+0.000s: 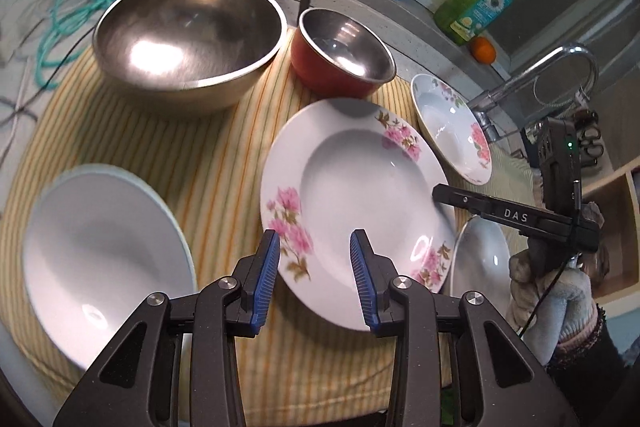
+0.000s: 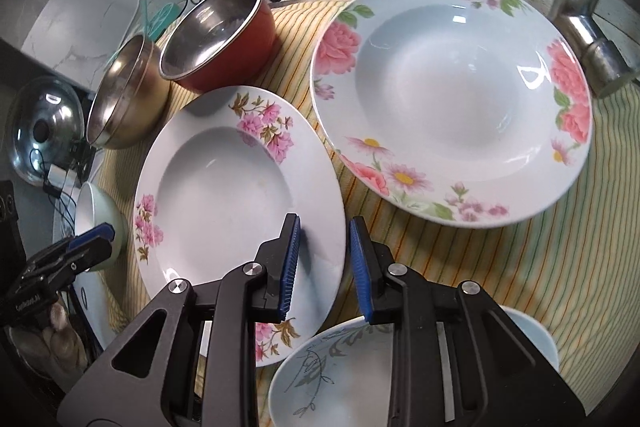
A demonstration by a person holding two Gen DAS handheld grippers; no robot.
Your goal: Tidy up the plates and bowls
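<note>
A yellow striped cloth [image 1: 224, 147] covers the counter and carries all the dishes. At its far side sits the large steel bowl [image 1: 188, 39], with the red steel-lined bowl [image 1: 340, 53] just beside it. In the middle lies the pink-flowered plate [image 1: 352, 207]; beyond it, near the tap [image 1: 532, 75], lies the rose-patterned plate [image 2: 452, 95]. A plain white bowl [image 1: 104, 251] sits at the cloth's near left, and a bowl with a grey leaf pattern [image 2: 332, 379] sits under the right gripper.

The left gripper [image 1: 314, 279] points steeply down over the near rim of the pink-flowered plate, its blue pads [image 1: 266, 279] partly apart with nothing between them.

The right gripper [image 2: 324, 263], held in a gloved hand [image 1: 560, 287], also tilts steeply down and straddles that plate's right rim: one pad lies over the rim's upper face, the other outside the edge. The jaws are narrow, but whether the pads actually press on the rim cannot be told.
</note>
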